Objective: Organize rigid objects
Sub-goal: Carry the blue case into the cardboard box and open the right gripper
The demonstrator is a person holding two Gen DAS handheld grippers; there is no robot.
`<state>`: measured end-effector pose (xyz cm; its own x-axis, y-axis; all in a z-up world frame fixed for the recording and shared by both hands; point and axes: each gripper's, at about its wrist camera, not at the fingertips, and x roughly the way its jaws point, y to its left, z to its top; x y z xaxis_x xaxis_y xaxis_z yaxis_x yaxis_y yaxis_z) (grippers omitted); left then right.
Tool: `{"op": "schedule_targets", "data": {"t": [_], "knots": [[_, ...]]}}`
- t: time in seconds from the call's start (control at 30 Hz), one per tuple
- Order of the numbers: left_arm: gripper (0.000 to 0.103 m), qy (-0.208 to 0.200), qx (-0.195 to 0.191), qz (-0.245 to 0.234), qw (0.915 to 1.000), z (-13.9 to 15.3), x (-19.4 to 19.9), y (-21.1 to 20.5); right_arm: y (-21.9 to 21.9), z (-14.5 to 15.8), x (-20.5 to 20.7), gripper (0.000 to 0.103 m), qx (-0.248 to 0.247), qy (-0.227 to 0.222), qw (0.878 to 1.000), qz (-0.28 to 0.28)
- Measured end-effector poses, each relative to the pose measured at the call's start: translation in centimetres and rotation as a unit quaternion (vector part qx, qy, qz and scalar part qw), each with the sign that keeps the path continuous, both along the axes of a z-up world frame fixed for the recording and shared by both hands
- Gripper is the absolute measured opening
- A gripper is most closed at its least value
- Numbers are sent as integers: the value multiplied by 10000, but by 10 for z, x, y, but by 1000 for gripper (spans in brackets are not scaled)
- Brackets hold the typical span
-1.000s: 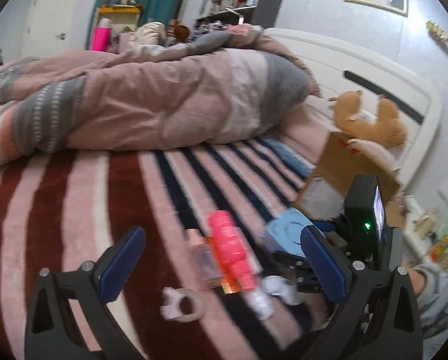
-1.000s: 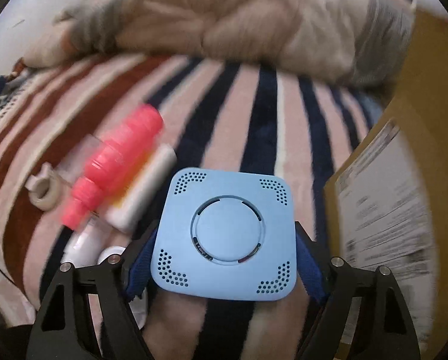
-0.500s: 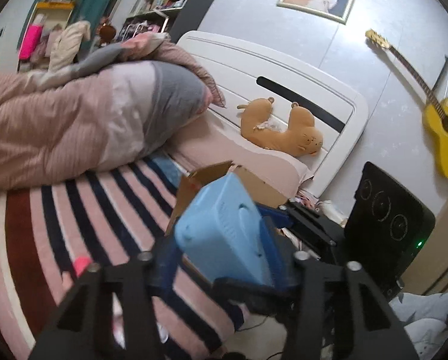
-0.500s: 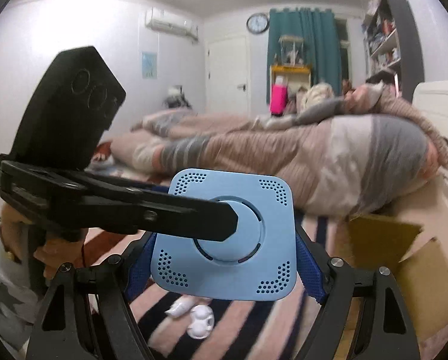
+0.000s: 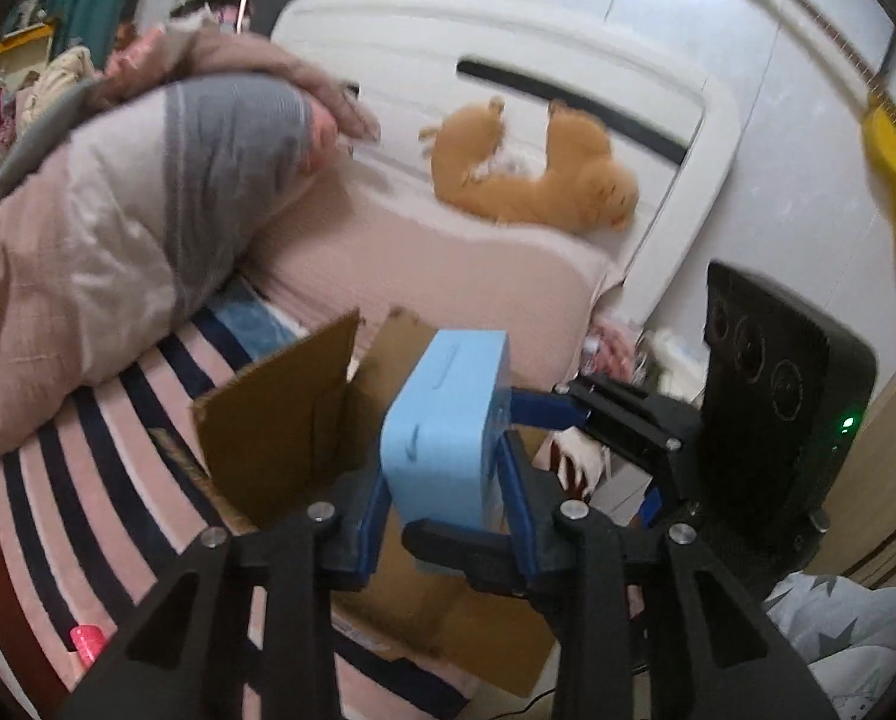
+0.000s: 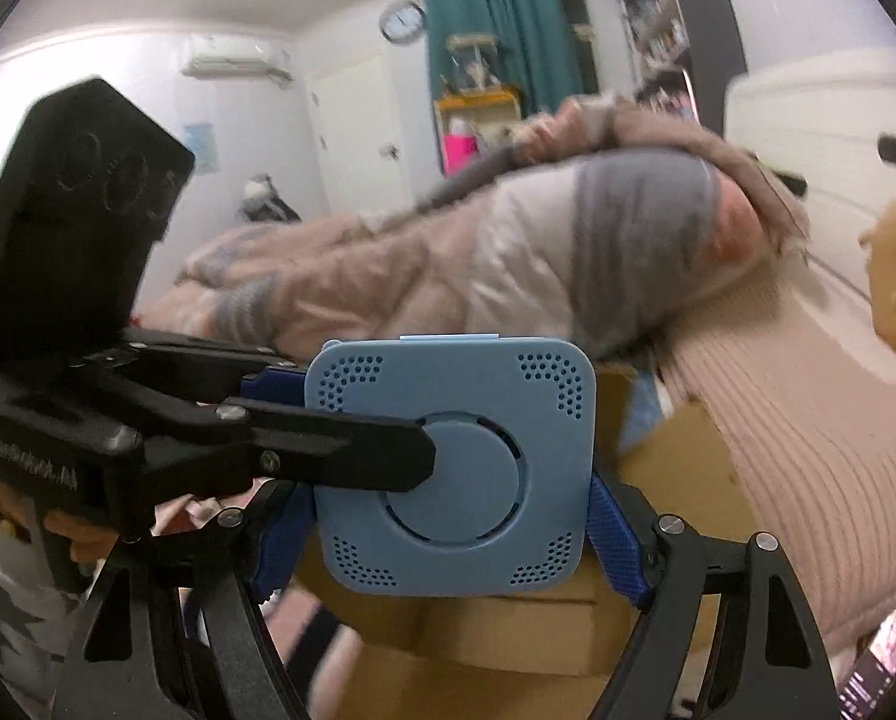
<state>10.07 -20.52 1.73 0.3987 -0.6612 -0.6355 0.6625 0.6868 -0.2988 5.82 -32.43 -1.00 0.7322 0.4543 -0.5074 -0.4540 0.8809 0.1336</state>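
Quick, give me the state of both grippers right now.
Left gripper: jaws have just been closing, now shut on the blue box, across its flat faces.
Right gripper: shut on the same blue box, across its side edges.

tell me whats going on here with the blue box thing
A person is tidying items off a striped bed with a claw in each hand. Both claws grip one flat blue device: the right claw clamps its two side edges, while the left claw, whose jaws have just been closing, pinches its front and back faces. The device is held in the air above an open cardboard box at the bed's edge, not yet inside it.
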Motion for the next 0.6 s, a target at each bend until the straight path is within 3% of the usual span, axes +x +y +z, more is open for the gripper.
{"op": "schedule_targets", "data": {"t": [0.13,0.2,0.27,0.37,0.5,0.6], "knots": [[37,227,379,58,9990,-14,10,-13,-7,-17,14,78,-278,392,9988,-118],[51,137,513,160,9985,-15,9,-13,-8,-25,15,78,-468,491,9975,-193],[74,8,486,262,9985,-12,8,-6,-7,-29,14,79,-659,511,9959,-353],[77,-226,425,435,9979,-2,1,10,-6,-26,11,89,-749,434,9950,-494],[78,-507,369,720,9954,12,-10,42,1,-11,2,90,-553,236,9972,-447],[78,-730,309,1070,9911,25,-23,79,24,4,-12,102,-731,-150,9966,-356]]}}
